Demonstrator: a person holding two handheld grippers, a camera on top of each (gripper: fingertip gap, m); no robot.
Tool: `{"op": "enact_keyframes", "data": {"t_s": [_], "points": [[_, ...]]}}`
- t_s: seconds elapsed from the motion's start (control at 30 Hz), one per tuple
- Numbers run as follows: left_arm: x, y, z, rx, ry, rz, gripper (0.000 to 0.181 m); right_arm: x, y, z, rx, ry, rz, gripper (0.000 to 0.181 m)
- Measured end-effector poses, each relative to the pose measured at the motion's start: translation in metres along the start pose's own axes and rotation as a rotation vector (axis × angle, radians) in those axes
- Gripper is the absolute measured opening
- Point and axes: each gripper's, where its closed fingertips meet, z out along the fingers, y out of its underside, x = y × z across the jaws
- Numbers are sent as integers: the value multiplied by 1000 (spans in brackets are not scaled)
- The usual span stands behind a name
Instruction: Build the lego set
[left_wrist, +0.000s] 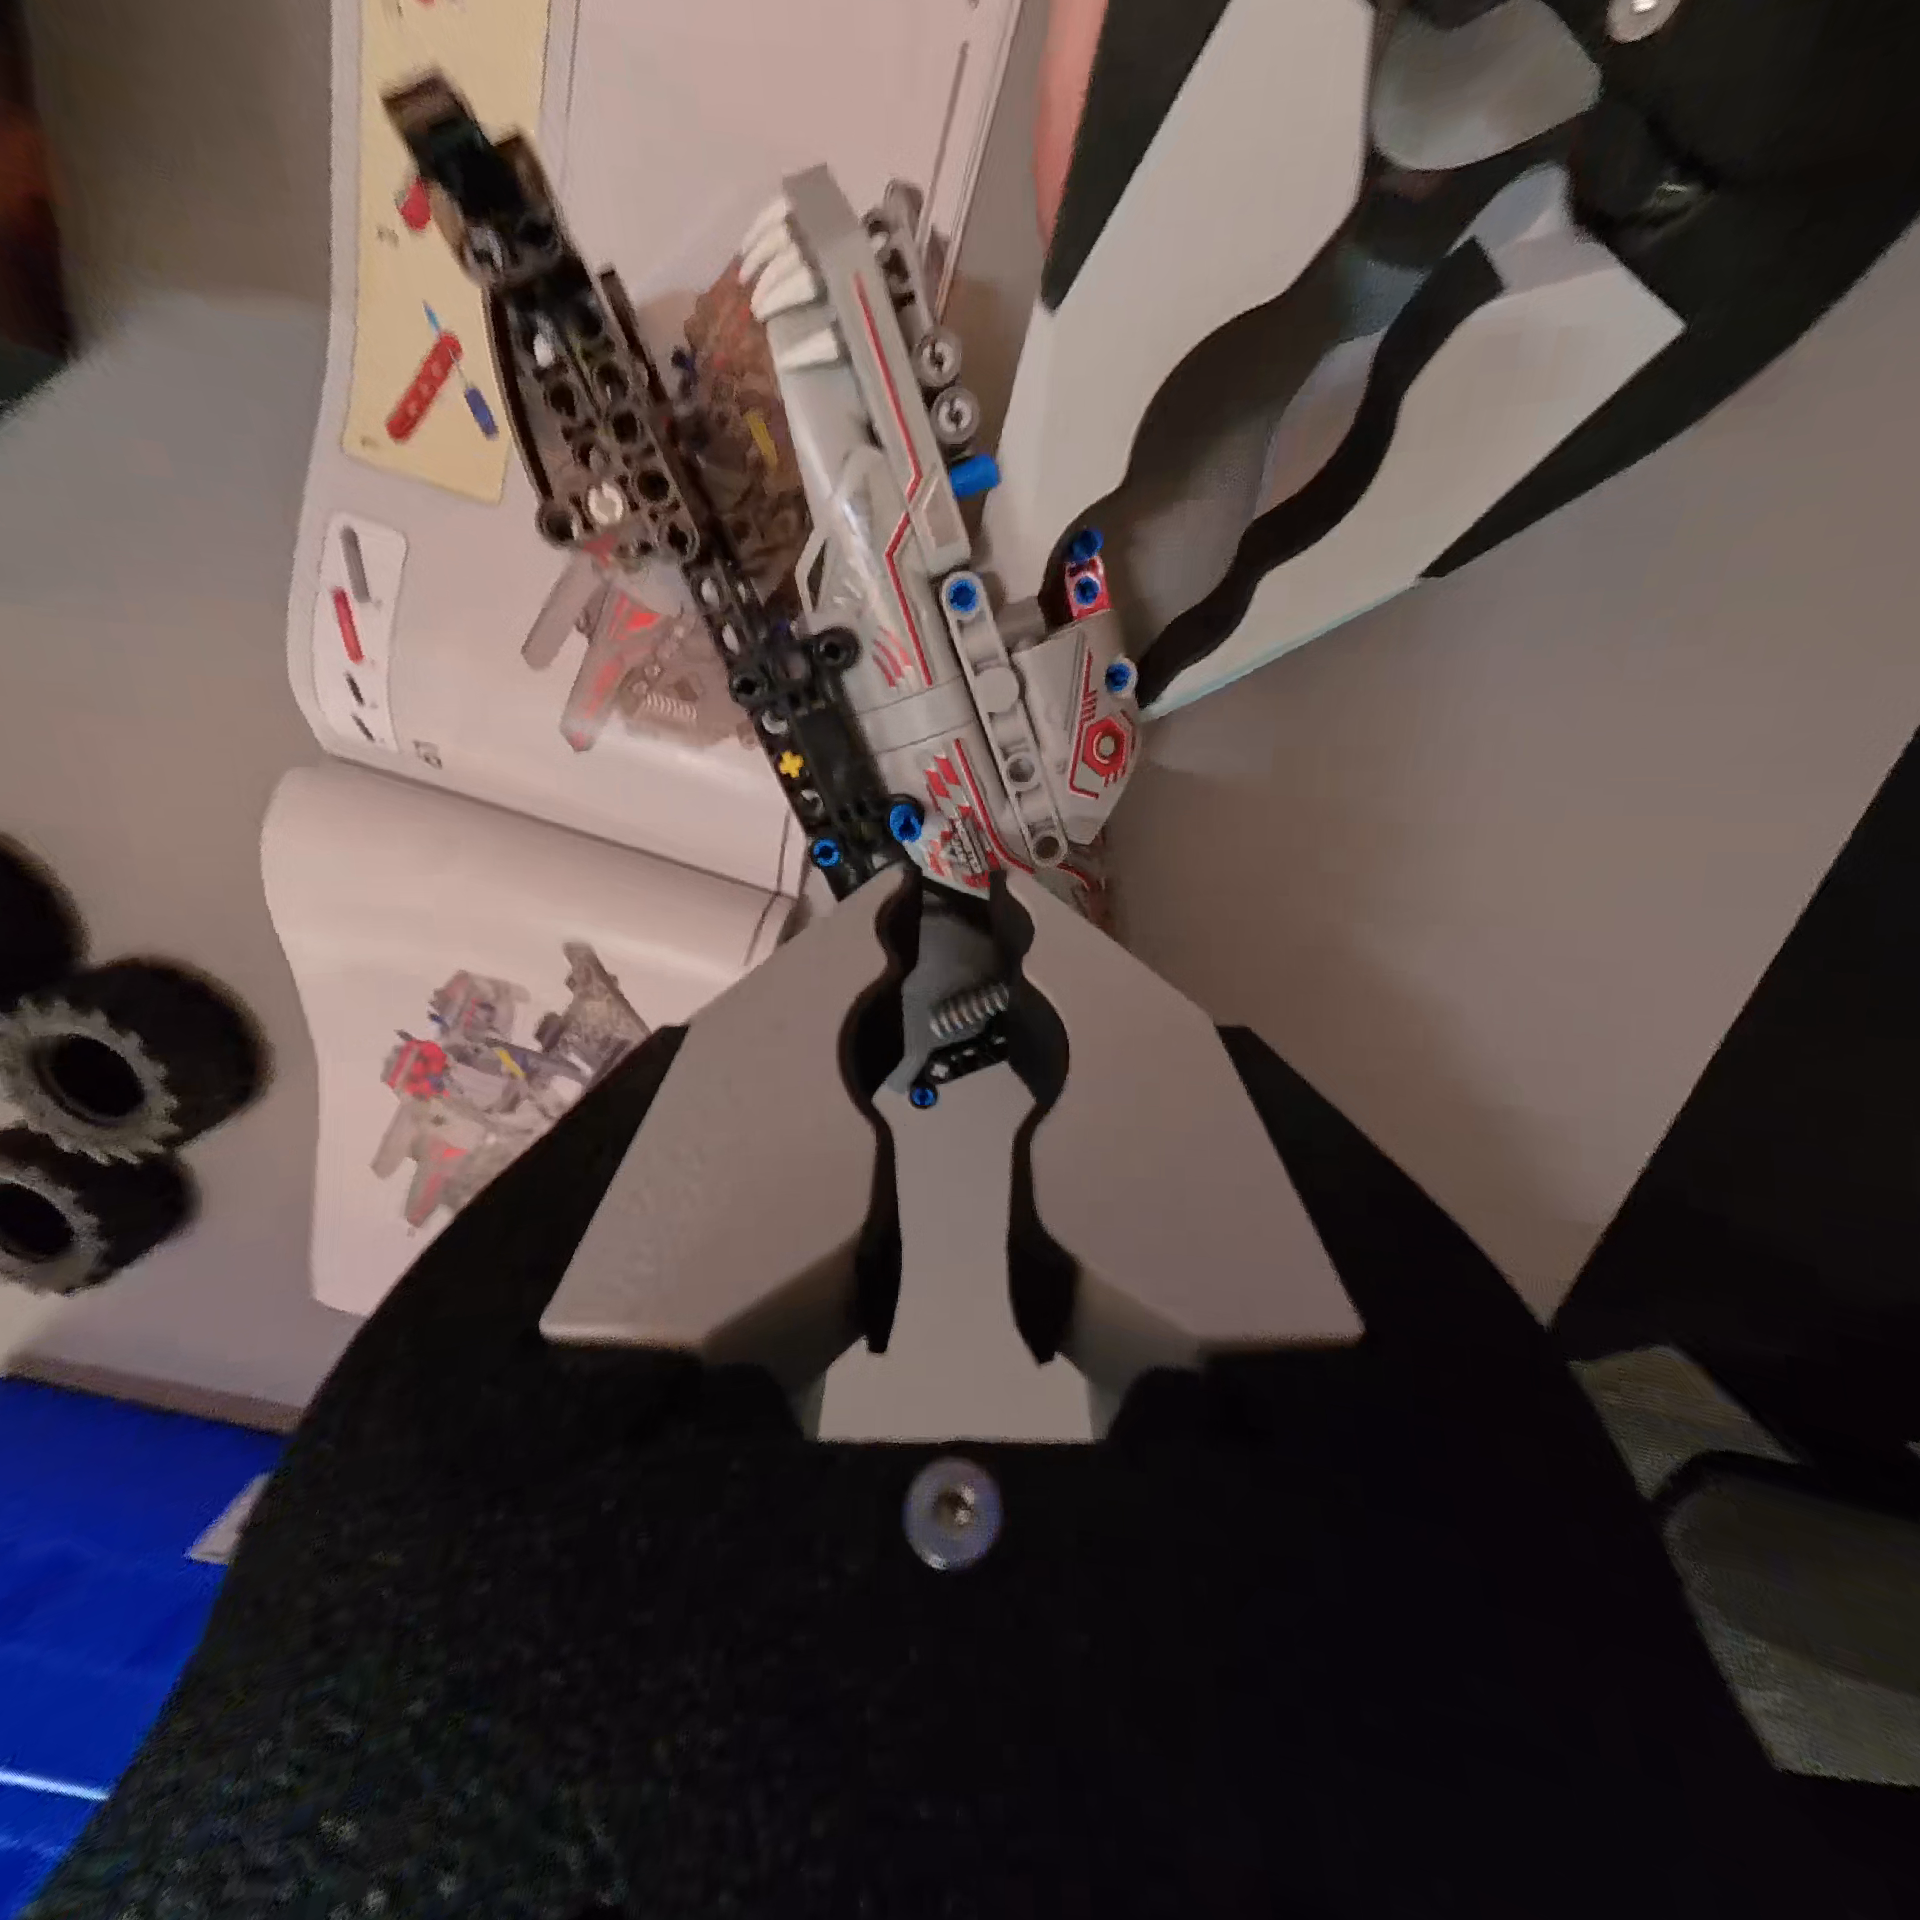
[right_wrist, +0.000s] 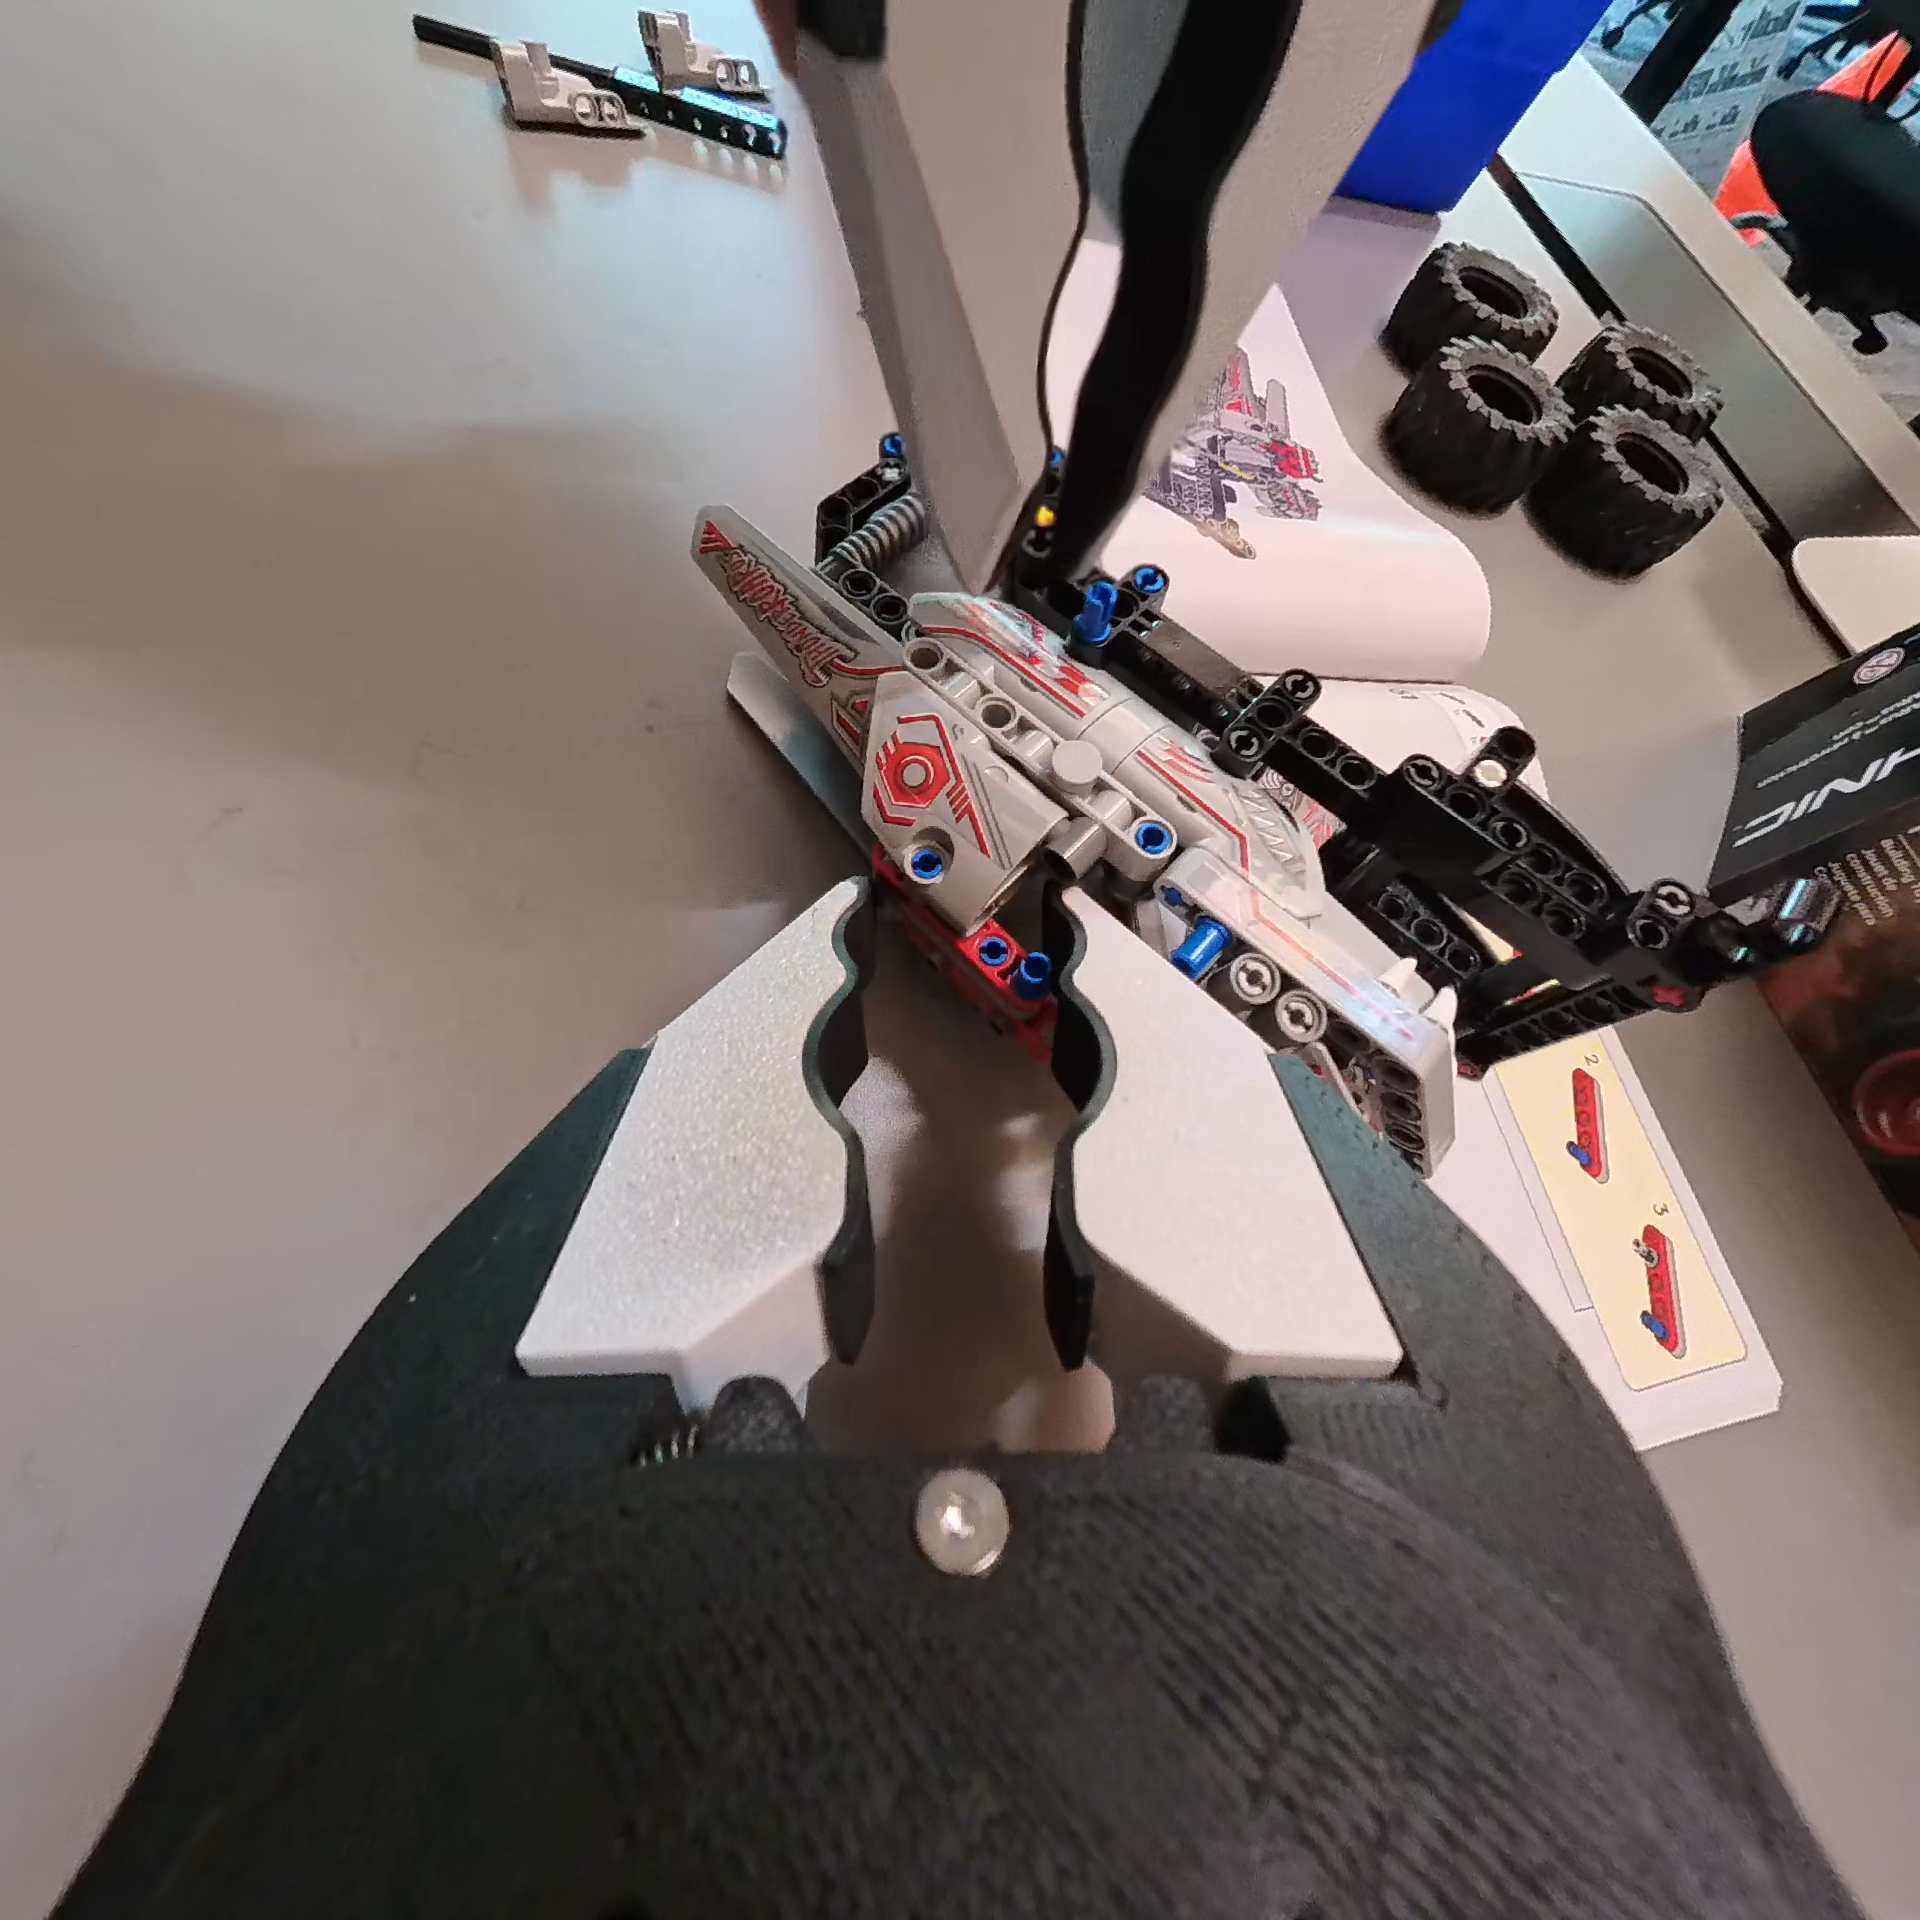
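The grey, black and red lego model (left_wrist: 914, 582) lies over the open instruction booklet (left_wrist: 520, 831). It also shows in the right wrist view (right_wrist: 1039, 748). My left gripper (left_wrist: 951, 894) is shut on the model's rear end, by a metal spring (left_wrist: 966, 1008). In the right wrist view it comes down from above (right_wrist: 997, 551). My right gripper (right_wrist: 966, 914) is shut on a red beam with blue pins (right_wrist: 987, 961) at the model's side. In the left wrist view the right gripper (left_wrist: 1117, 623) holds that beam (left_wrist: 1086, 592) against the grey side panel.
Several black tyres (right_wrist: 1558, 426) stand at the right of the booklet (right_wrist: 1351, 582); they show at the left in the left wrist view (left_wrist: 94, 1081). Loose grey and black parts (right_wrist: 623, 94) lie far off. A dark box (right_wrist: 1849, 810) is at the right edge. About 5 cm separates my left fingertips from my right.
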Motion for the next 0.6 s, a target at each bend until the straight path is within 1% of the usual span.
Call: {"op": "enact_keyframes", "data": {"t_s": [0.07,0.1,0.13,0.17,0.2,0.3,0.37,0.4,0.47,0.6], "points": [[-1,-5,-3,10,-27,72,15,0,1,0,-3,0,1,30],[-3,-8,-3,14,-40,100,13,0,1,0,-6,-1,2,30],[-4,-11,-3,16,-49,117,7,0,1,1,-8,-2,4,30],[-4,-13,-3,11,-43,137,2,0,1,1,-9,-2,6,30],[-2,-15,-1,10,-31,174,0,0,1,1,-10,-3,7,30],[2,-19,2,3,-22,307,0,1,2,2,-16,-1,7,30],[2,-16,5,-32,-21,362,0,1,2,2,-17,-2,8,30],[1,-12,8,-65,-20,376,0,1,2,2,-18,-2,9,30],[-4,-12,8,-89,-47,379,0,1,3,2,-20,-2,12,30],[-4,-12,9,-108,-15,370,0,1,3,2,-22,-8,18,30]]}}
